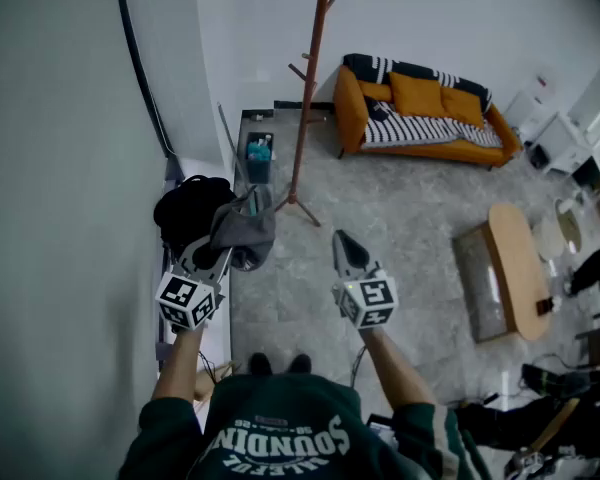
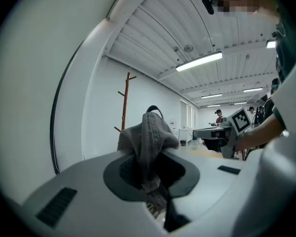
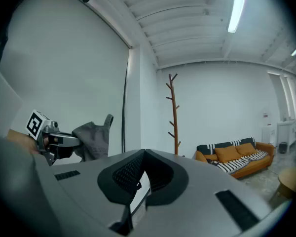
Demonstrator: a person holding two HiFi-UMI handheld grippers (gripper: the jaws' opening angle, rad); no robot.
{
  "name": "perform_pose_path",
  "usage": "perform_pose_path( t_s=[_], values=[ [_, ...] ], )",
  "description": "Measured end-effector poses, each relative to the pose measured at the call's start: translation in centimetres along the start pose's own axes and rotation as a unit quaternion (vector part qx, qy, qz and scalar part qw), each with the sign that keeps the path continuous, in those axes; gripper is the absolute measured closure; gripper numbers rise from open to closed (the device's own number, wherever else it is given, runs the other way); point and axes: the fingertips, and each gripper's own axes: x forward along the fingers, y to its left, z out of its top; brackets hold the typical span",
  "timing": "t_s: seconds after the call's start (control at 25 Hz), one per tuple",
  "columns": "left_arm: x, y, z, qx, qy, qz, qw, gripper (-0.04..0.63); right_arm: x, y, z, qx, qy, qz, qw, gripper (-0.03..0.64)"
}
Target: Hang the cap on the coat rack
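Observation:
A grey cap (image 1: 246,230) hangs crumpled from my left gripper (image 1: 223,252), which is shut on its fabric. In the left gripper view the cap (image 2: 149,136) bulges up between the jaws of the left gripper (image 2: 150,158), its strap loop on top. The tall brown wooden coat rack (image 1: 306,88) stands ahead on the grey floor, slightly right of the cap and apart from it; it also shows as the coat rack (image 2: 124,103) and the coat rack (image 3: 175,113). My right gripper (image 1: 344,251) is held level with the left one, shut and empty, its tips meeting at the right gripper (image 3: 144,154).
A white wall runs along the left. A black bag (image 1: 188,208) lies on a ledge under the cap. A bin (image 1: 259,157) stands near the rack's foot, an orange sofa (image 1: 420,114) behind it, a wooden coffee table (image 1: 516,266) at right. People stand far off.

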Motion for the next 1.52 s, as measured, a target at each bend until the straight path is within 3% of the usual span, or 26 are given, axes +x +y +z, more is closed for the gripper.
perform_pose_path(
  t_s=[0.2,0.4,0.72,1.52],
  values=[
    [-0.3,0.1,-1.5,-0.001,0.003,0.000,1.0000,0.558,-0.2,0.6,-1.2,0.012,-0.012,0.016,1.000,0.618],
    [-0.1,0.5,-1.8,-0.004,0.005,0.005,1.0000,0.558,0.5,0.6,-2.3,0.024,0.011,0.039,0.999,0.618],
    [0.8,0.3,-2.1,0.000,0.006,0.009,0.9999,0.558,0.3,0.2,-2.1,-0.001,0.000,0.046,0.999,0.618],
    [6.9,-2.9,-2.8,-0.031,0.000,0.030,0.9991,0.558,0.1,-6.4,-2.6,-0.002,-0.001,0.071,0.997,0.618]
  ],
)
